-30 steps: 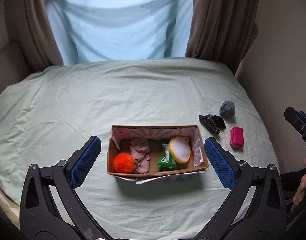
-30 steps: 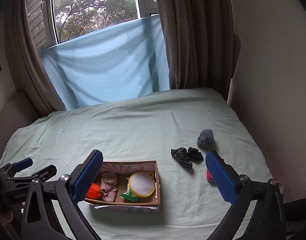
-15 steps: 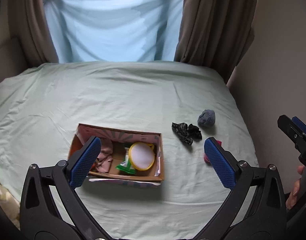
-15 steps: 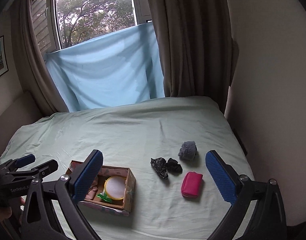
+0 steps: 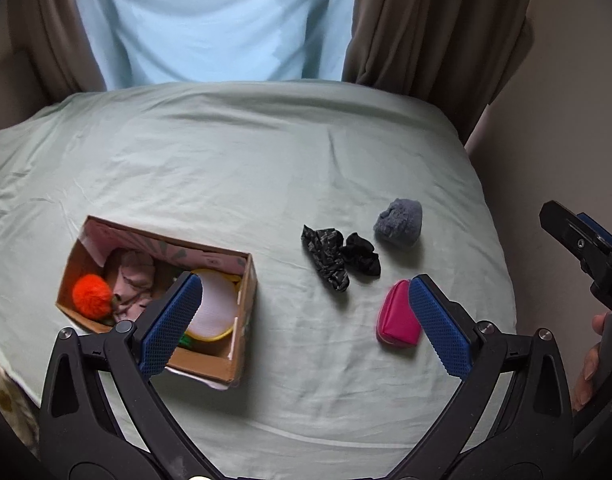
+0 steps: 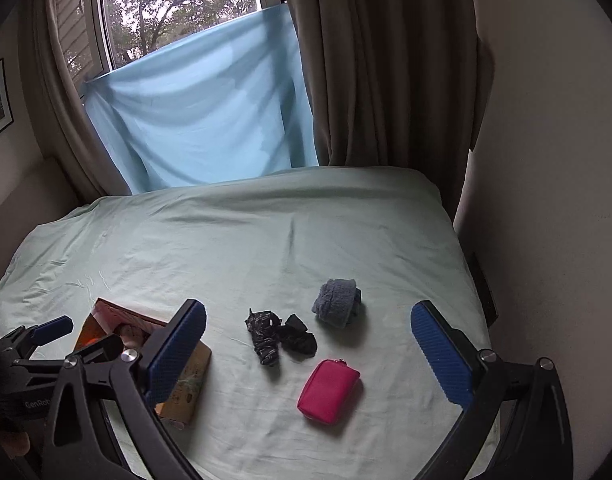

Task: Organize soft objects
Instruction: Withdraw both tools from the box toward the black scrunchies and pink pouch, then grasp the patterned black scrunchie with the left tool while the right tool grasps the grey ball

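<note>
Cardboard box [image 5: 242, 364] on the left of the pale green bed [image 5: 234, 168] already holds an orange pompom [image 5: 92, 295] and other soft bits. The pink zip pouch [image 6: 329, 390], dark crumpled cloths [image 6: 280, 336] and grey-blue fuzzy bundle [image 6: 337, 302] lie loose to its right, probably next. Both grippers, left [image 5: 306, 324] and right [image 6: 308, 354], hover with jaws wide and empty, framing them.
</note>
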`<action>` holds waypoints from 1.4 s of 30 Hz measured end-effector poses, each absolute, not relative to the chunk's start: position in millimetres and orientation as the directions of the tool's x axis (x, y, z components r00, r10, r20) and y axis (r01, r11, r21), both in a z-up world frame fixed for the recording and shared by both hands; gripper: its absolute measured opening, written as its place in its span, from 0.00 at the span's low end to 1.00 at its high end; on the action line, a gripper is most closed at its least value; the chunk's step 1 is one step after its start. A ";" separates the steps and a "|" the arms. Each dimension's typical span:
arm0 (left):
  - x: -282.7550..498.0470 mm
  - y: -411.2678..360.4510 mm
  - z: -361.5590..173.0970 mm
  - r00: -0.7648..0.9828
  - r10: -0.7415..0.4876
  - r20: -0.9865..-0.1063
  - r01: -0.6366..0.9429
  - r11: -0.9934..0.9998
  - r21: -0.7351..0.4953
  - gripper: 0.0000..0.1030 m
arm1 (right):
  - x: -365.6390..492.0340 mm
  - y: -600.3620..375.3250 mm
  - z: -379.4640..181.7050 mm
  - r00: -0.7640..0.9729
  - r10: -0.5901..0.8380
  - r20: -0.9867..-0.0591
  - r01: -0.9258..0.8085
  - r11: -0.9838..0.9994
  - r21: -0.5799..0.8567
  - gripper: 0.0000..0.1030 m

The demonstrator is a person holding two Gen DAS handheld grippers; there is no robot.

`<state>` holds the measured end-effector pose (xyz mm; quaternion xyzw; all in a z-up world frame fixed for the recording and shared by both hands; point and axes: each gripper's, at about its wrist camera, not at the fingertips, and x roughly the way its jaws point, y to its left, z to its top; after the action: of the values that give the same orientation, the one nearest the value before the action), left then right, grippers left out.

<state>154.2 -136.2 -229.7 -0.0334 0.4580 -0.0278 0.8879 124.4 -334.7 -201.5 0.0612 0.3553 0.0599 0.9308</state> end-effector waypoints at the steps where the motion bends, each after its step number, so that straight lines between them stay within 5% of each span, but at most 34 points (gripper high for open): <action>1: 161.9 -142.6 -239.7 0.571 -0.083 -0.817 0.020 0.996 -0.087 1.00 | 133.1 -338.9 -208.9 0.735 0.158 -0.659 -0.067 0.985 0.161 0.99; 24: 296.5 -198.0 -453.0 0.333 0.032 -0.943 0.139 0.987 0.082 0.95 | 297.9 -349.7 -395.5 0.551 0.211 -0.807 -0.042 0.973 0.226 0.99; 31: 314.2 -197.2 -480.0 0.293 -0.006 -0.956 0.172 0.984 0.046 0.79 | 315.7 -343.9 -435.3 0.500 0.221 -0.837 -0.033 0.971 0.237 0.99; 35: 318.7 -202.2 -485.4 0.281 -0.043 -0.959 0.220 0.975 0.020 0.54 | 323.0 -344.4 -446.2 0.487 0.219 -0.845 -0.022 0.971 0.239 0.98; 37: 320.8 -205.5 -489.6 0.262 -0.056 -0.963 0.235 0.972 0.007 0.41 | 326.7 -343.9 -450.6 0.476 0.223 -0.851 -0.019 0.970 0.244 0.91; 42: 324.9 -200.4 -489.1 0.265 -0.093 -0.960 0.223 0.974 -0.033 0.36 | 331.5 -340.2 -459.0 0.448 0.210 -0.869 -0.018 0.974 0.226 0.72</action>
<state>324.9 -200.4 -489.1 0.0544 0.5982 -0.0994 0.7933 331.5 -340.2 -459.0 0.0924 0.5209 0.0673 0.8459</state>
